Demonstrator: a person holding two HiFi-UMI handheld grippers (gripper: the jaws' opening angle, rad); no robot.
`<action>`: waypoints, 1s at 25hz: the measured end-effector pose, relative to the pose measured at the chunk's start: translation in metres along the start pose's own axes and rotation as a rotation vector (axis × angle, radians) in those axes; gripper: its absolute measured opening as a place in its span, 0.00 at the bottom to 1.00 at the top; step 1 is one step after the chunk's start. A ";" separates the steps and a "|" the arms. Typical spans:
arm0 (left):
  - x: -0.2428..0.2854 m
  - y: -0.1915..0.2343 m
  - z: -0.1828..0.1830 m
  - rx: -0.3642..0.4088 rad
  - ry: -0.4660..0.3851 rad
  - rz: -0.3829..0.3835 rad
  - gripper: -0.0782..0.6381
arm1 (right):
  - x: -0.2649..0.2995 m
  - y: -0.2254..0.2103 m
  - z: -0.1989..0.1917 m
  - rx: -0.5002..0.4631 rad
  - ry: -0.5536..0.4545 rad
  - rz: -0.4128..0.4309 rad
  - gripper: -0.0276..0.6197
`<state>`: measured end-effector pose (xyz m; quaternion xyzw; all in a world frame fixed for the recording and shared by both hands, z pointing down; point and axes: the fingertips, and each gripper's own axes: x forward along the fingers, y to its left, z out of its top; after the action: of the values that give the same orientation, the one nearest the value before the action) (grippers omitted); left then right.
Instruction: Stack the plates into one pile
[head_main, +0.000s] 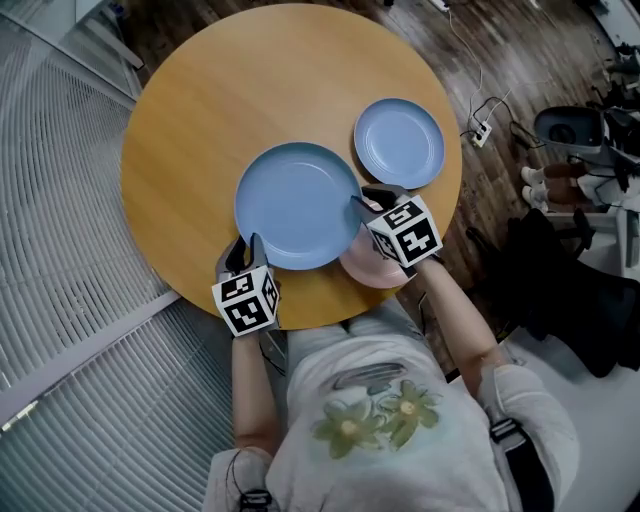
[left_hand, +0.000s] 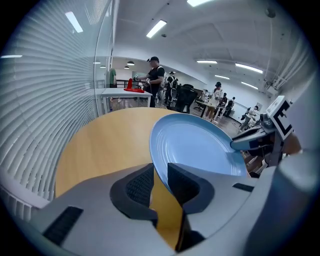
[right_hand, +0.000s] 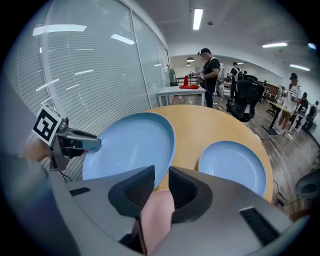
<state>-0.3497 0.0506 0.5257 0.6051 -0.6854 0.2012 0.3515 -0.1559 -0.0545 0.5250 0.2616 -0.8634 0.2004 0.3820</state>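
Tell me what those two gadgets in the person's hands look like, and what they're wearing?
Each is a grey moulded body ending in two jaws with black ribbed pads. The left gripper and right gripper each carry a white cube printed with black square markers. The person wears a pale top with a flower print.

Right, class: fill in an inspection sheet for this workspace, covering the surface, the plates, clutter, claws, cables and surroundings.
Surface: round wooden table, bare wood.
Job's things: large blue plate held over the table; small blue plate flat on the table beside it; pink plate at the near edge, partly under the large one.
Clutter: nothing seen.
Claws: left claw and right claw each shut on the large blue plate's rim, at opposite sides.
Cables: power strip with its lead on the floor beside the table.
Surroundings: wooden floor, slatted blinds, people at far tables.
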 end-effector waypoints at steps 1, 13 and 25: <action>-0.009 -0.007 -0.002 0.003 -0.001 0.001 0.25 | -0.012 0.001 -0.003 0.005 -0.009 0.002 0.21; -0.050 -0.096 -0.030 0.101 0.035 -0.067 0.25 | -0.101 -0.018 -0.077 0.099 -0.007 -0.065 0.21; -0.033 -0.168 -0.045 0.197 0.095 -0.139 0.25 | -0.143 -0.062 -0.128 0.188 -0.002 -0.129 0.21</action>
<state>-0.1756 0.0735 0.5070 0.6723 -0.6014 0.2712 0.3357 0.0345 0.0093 0.5051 0.3514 -0.8226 0.2551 0.3670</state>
